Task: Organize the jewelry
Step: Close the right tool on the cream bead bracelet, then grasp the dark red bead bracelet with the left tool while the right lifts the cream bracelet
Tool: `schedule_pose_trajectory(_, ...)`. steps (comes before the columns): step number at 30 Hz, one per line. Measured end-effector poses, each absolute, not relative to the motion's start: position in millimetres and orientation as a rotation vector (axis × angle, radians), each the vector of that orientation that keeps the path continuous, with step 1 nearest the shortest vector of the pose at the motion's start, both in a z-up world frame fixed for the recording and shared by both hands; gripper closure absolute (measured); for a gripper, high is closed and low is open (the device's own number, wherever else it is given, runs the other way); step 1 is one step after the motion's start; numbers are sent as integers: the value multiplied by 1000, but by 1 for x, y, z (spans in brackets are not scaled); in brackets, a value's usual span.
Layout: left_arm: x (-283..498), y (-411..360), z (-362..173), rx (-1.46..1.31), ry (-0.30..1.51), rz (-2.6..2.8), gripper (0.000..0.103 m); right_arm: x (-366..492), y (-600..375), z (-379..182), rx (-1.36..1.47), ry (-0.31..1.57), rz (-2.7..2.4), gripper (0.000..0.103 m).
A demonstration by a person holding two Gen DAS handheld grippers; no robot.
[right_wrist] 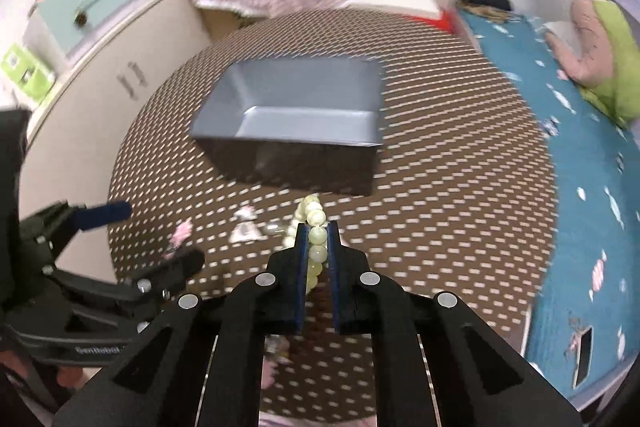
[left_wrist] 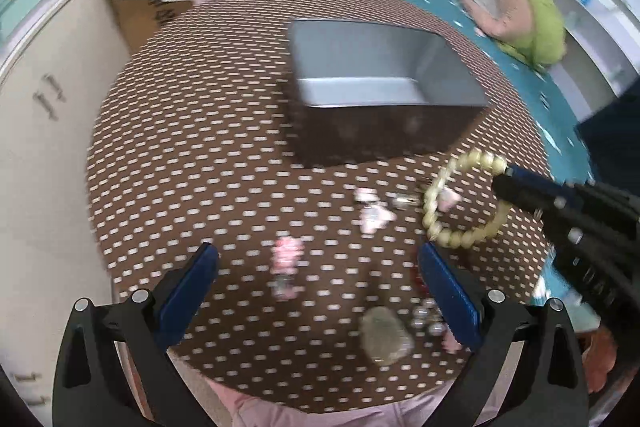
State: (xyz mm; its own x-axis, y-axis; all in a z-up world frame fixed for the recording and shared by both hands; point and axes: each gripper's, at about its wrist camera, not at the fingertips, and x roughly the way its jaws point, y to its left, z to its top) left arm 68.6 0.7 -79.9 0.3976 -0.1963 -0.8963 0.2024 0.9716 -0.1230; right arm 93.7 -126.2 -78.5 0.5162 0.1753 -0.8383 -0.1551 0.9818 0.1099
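- Left wrist view. Bead bracelet (left_wrist: 464, 203) of pale yellow-green beads hangs at right of centre, pinched at its upper right by the right gripper (left_wrist: 506, 183), which enters from the right edge. The loop appears lifted clear of the tablecloth (left_wrist: 200, 147), though blur makes this uncertain.
- The left gripper (left_wrist: 316, 267) occupies the bottom of the frame with its blue fingers spread wide and nothing between them. Below and between them lie a pink clip (left_wrist: 286, 259), a greyish stone pendant (left_wrist: 384, 337) and a cluster of small pearls (left_wrist: 428, 315); pale pink pieces (left_wrist: 372, 211) lie nearer centre.
- The open grey box (left_wrist: 376, 79) stands in the upper centre, above and left of the bracelet.
- Right wrist view. The right gripper (right_wrist: 318, 231) sits at lower centre, its jaws closed narrowly on the bead bracelet (right_wrist: 314, 223); the strand runs lengthwise between the pads, along the fingers' axis.
- The grey box (right_wrist: 296, 107) lies directly ahead of the fingertips, in the upper centre, its long side across the frame. In judgement, the coming move is a forward carry over the near wall; the right gripper is the nearer.
- The left gripper (right_wrist: 160, 231) shows at the left edge, open.
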Motion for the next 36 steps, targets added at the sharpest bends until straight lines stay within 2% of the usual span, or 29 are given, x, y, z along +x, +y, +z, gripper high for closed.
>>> schedule_pose_trajectory(4,72,-27,-91,41,1187,-334,7,85,-160,-73,71,976,129,93)
schedule_pose_trajectory(9,83,-52,-113,85,1280,-335,21,81,-194,-77,102,980,85,93)
schedule_pose_trajectory(14,91,-67,-117,118,1274,-289,28,88,-205,-86,124,986,96,93)
schedule_pose_trajectory(15,94,-74,-118,154,1265,-261,35,88,-205,-87,127,986,100,93)
schedule_pose_trajectory(19,95,-91,-119,204,1227,-269,49,91,-206,-94,131,999,117,93)
schedule_pose_trajectory(20,94,-94,-119,208,1218,-274,59,91,-205,-93,127,1000,116,93)
schedule_pose_trajectory(21,92,-96,-118,212,1207,-279,76,91,-204,-94,125,1000,120,93)
schedule_pose_trajectory(22,91,-97,-117,212,1202,-275,84,92,-204,-94,132,1002,132,93)
schedule_pose_trajectory(23,86,-94,-115,208,1201,-270,96,93,-203,-95,134,1002,137,93)
schedule_pose_trajectory(28,86,-84,-111,166,1183,-286,97,95,-201,-93,134,998,149,93)
schedule_pose_trajectory(36,77,-79,-69,120,1050,-328,97,94,-197,-85,134,976,154,93)
